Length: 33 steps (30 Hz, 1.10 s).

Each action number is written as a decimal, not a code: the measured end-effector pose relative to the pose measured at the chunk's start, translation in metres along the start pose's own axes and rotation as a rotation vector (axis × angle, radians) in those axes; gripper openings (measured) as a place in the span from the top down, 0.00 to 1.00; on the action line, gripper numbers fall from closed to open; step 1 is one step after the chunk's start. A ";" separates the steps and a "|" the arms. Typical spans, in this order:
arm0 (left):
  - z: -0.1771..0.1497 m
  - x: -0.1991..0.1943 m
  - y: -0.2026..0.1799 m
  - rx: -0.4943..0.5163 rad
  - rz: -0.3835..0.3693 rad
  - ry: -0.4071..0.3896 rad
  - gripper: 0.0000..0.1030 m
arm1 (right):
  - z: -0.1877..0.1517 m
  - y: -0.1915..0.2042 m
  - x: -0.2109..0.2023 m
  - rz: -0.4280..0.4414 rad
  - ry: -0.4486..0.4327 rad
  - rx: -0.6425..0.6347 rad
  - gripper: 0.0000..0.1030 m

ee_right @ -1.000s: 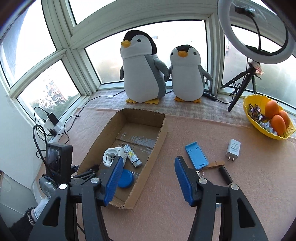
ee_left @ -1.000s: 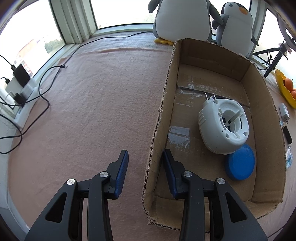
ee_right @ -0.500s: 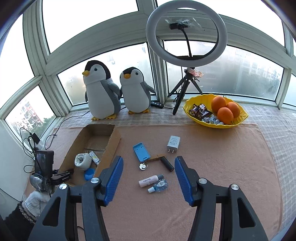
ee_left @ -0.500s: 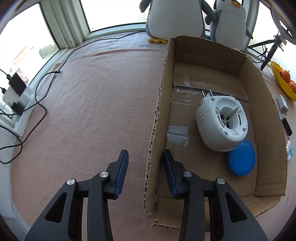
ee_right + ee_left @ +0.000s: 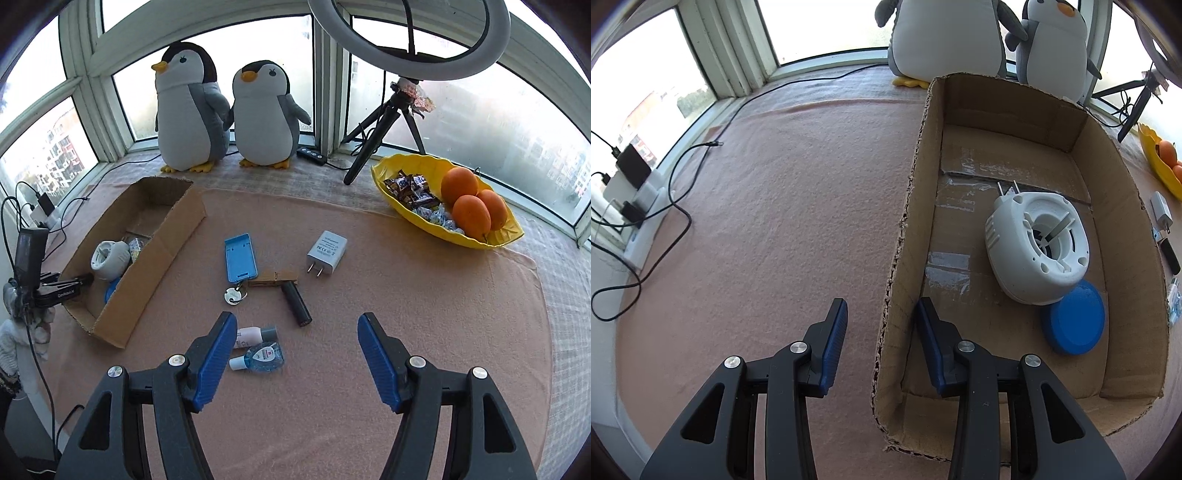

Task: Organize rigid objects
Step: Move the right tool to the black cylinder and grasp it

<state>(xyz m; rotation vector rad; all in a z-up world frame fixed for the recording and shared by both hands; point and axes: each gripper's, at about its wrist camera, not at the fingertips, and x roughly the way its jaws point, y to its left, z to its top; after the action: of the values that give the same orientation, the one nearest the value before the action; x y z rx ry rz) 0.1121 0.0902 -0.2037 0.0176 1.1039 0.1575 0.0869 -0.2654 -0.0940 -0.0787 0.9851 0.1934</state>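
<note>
A cardboard box [image 5: 1126, 236] [image 5: 155, 254] lies on the pink cloth, holding a white plug-in device [image 5: 1034, 243] [image 5: 107, 258] and a blue round lid [image 5: 1075, 321]. My left gripper [image 5: 882, 314] is open and straddles the box's left wall near its front corner, without closing on it. My right gripper [image 5: 295, 332] is open and empty above the cloth. Ahead of it lie a blue phone stand [image 5: 240, 256], a white charger [image 5: 327, 253], a black cylinder [image 5: 297, 304], a wooden clothespin [image 5: 275, 277], a key ring [image 5: 232, 295], a small white bottle [image 5: 253, 334] and a blue sanitizer bottle [image 5: 262, 358].
Two plush penguins [image 5: 192, 107] stand at the window. A ring light tripod [image 5: 391, 122] and a yellow bowl [image 5: 491, 236] with oranges and sweets are at the back right. Cables and chargers [image 5: 631, 192] lie at the left edge.
The right gripper swung right and lowered toward the loose objects on the cloth. The left gripper stayed at the box wall, shifting only slightly.
</note>
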 end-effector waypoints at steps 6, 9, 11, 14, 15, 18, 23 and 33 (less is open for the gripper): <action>-0.001 0.000 -0.001 0.004 0.002 -0.014 0.63 | 0.002 0.002 0.048 0.020 0.076 0.008 0.51; -0.002 0.000 0.001 -0.003 -0.004 -0.019 0.63 | 0.001 0.007 0.071 0.012 0.124 -0.016 0.60; -0.002 0.000 0.002 -0.010 -0.010 -0.014 0.63 | 0.002 0.010 0.088 0.004 0.150 -0.034 0.61; -0.001 0.001 0.004 -0.011 -0.021 -0.008 0.63 | 0.004 0.009 0.096 -0.004 0.163 -0.041 0.62; -0.001 0.001 0.004 -0.011 -0.021 -0.008 0.63 | 0.006 0.008 0.100 -0.003 0.170 -0.040 0.63; -0.001 0.001 0.002 -0.003 -0.008 -0.014 0.63 | 0.009 0.006 0.110 0.000 0.191 -0.048 0.71; -0.002 0.000 0.000 0.002 0.005 -0.020 0.63 | 0.011 0.007 0.123 0.000 0.218 -0.069 0.71; -0.002 0.000 -0.004 0.003 0.014 -0.016 0.63 | 0.014 0.007 0.141 0.006 0.244 -0.074 0.76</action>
<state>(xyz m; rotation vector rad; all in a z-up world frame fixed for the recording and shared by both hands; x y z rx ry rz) 0.1106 0.0861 -0.2048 0.0292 1.0879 0.1680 0.1723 -0.2385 -0.2037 -0.1701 1.2215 0.2300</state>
